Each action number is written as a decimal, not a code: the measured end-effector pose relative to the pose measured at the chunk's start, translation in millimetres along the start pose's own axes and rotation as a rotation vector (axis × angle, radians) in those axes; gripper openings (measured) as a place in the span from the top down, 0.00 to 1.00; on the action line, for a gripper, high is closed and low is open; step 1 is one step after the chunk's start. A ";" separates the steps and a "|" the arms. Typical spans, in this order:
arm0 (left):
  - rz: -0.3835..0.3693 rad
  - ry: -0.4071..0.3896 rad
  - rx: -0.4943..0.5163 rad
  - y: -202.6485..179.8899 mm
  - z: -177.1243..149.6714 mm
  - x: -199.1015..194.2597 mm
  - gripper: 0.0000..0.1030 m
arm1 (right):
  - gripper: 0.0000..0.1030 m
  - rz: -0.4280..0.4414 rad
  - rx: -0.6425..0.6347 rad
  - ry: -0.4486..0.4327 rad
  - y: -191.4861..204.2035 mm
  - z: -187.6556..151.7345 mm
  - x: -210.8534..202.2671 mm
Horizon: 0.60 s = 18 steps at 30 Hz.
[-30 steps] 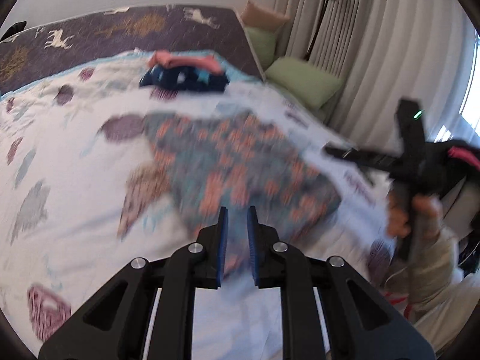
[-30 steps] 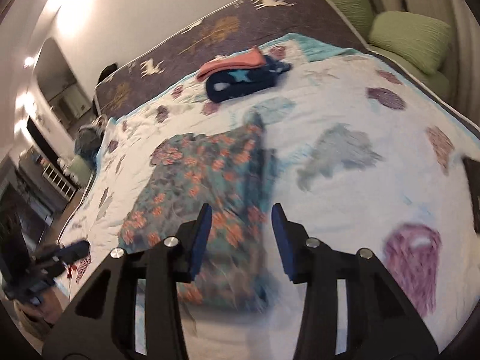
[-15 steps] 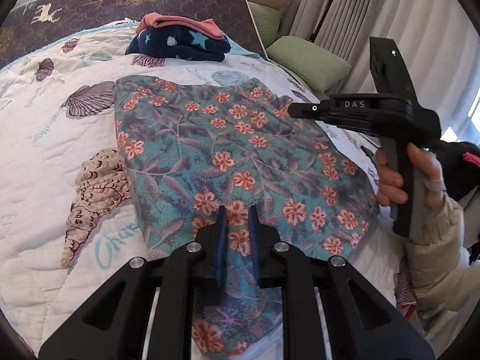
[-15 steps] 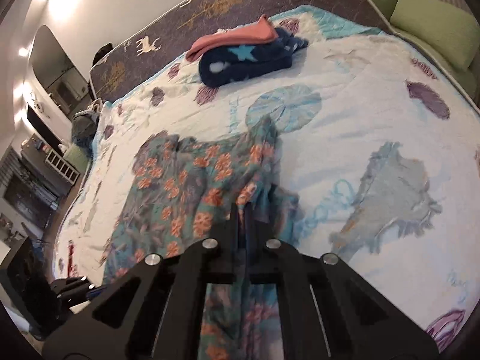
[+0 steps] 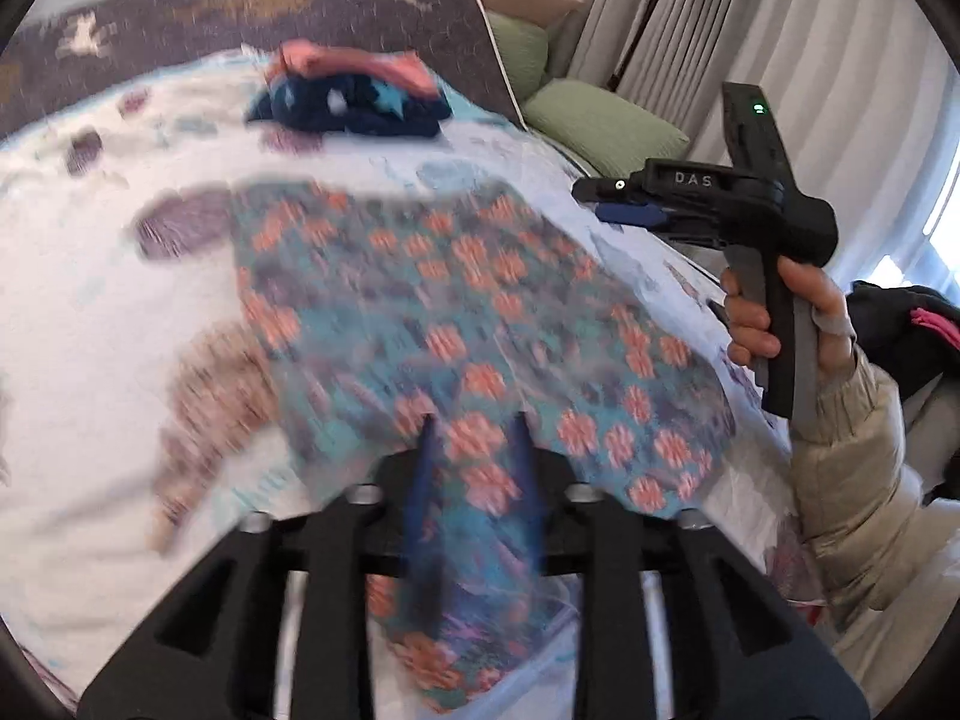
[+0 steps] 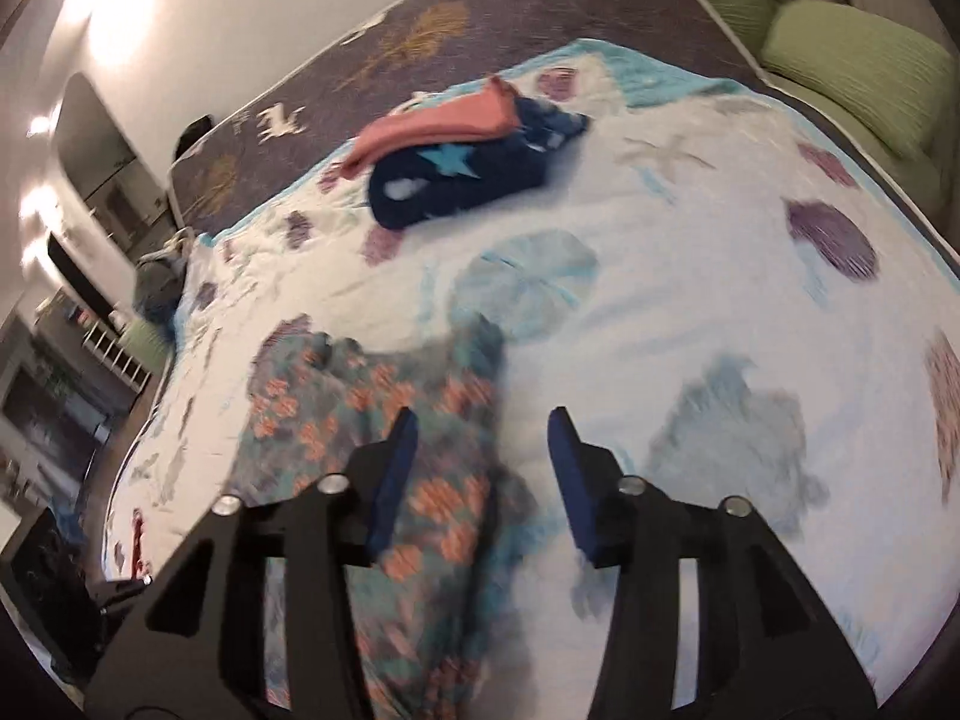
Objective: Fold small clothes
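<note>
A teal cloth with orange flowers (image 5: 468,324) lies spread flat on the white quilt; it also shows in the right wrist view (image 6: 384,420). My left gripper (image 5: 474,438) is open above the cloth's near edge, holding nothing. My right gripper (image 6: 480,438) is open over the cloth's right edge, holding nothing. It also shows in the left wrist view (image 5: 606,204), raised above the cloth's far right corner. Both views are blurred by motion.
A folded pile, navy star cloth under pink (image 5: 354,96), sits near the dark headboard cover (image 5: 180,18); it also shows in the right wrist view (image 6: 462,156). Green cushions (image 5: 606,126) and curtains are at the right. The quilt (image 6: 690,276) has bare room to the right.
Both grippers were shut on the cloth half a second ago and have opened, letting it go. Both have pulled back a little from the cloth.
</note>
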<state>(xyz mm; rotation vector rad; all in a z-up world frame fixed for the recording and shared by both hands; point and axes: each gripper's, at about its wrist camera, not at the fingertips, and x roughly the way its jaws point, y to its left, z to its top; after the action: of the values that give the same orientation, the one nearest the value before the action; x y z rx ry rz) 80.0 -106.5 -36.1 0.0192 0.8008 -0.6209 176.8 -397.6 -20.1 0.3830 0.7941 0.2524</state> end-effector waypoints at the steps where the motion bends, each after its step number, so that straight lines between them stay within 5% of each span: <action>1: 0.027 -0.035 0.016 1.2 5.9 -5.0 0.49 | 0.51 0.003 -0.010 0.012 1.4 6.8 5.7; 4: 0.101 -0.078 0.030 14.1 24.3 -6.2 0.45 | 0.50 -0.008 -0.026 0.052 2.0 22.3 27.6; 8: 0.186 -0.029 -0.044 52.7 45.3 24.6 0.45 | 0.54 0.026 -0.016 0.116 2.6 28.4 57.9; 9: 0.198 -0.017 -0.061 59.8 48.2 32.5 0.45 | 0.63 0.032 -0.012 0.128 1.5 29.0 65.3; 10: 0.207 -0.007 -0.074 65.3 51.0 40.7 0.45 | 0.95 0.030 -0.010 0.134 0.5 29.1 70.8; 18: 0.198 0.035 -0.107 86.9 48.2 70.5 0.43 | 0.97 0.008 0.074 0.083 -29.7 15.7 76.0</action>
<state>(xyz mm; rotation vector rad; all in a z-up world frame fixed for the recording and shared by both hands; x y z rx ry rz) 195.2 -82.8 -68.1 0.0118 0.8536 -0.3907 242.1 -400.8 -71.5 0.4476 0.8849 0.2484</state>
